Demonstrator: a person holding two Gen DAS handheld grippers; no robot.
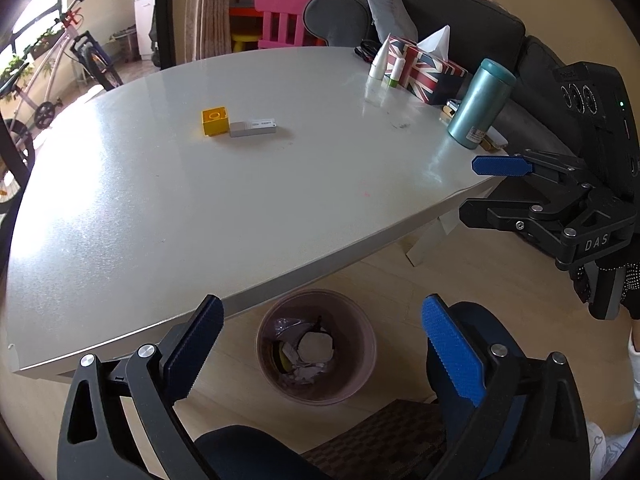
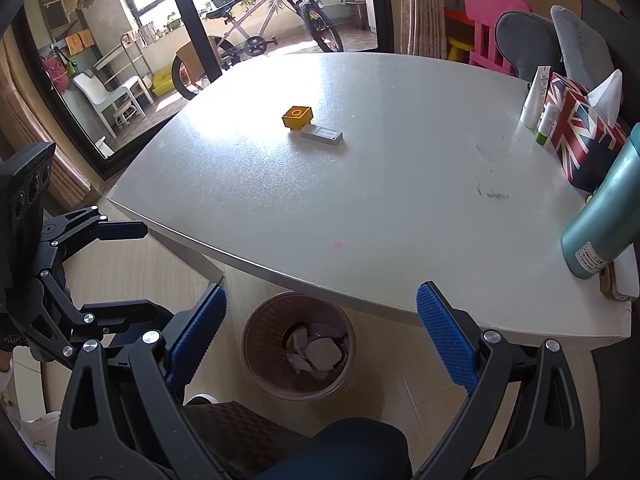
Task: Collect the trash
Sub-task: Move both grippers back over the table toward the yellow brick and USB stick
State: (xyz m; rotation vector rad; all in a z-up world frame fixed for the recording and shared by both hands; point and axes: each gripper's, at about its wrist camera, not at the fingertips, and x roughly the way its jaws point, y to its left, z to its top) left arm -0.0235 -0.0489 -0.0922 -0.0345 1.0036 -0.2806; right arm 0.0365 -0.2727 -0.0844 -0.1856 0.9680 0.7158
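Note:
A round brownish waste bin (image 1: 362,376) (image 2: 256,364) stands on the floor just under the table's near edge, with crumpled paper (image 1: 316,350) (image 2: 320,354) lying inside. My left gripper (image 1: 324,350) hangs over the bin, its blue pads wide apart and nothing between them. In the right wrist view the left gripper (image 2: 136,270) shows at the left, open. My right gripper (image 2: 322,340) also hovers above the bin, open and empty. It appears again at the right edge of the left wrist view, right gripper (image 1: 480,188), with its fingers spread.
The white table (image 1: 200,220) carries a yellow block (image 1: 215,121) beside a small grey box (image 1: 253,127). A teal flask (image 1: 480,104), a flag-patterned tissue box (image 1: 428,70) and small tubes stand at its right end. A dark sofa, a pink chair and a bicycle lie beyond.

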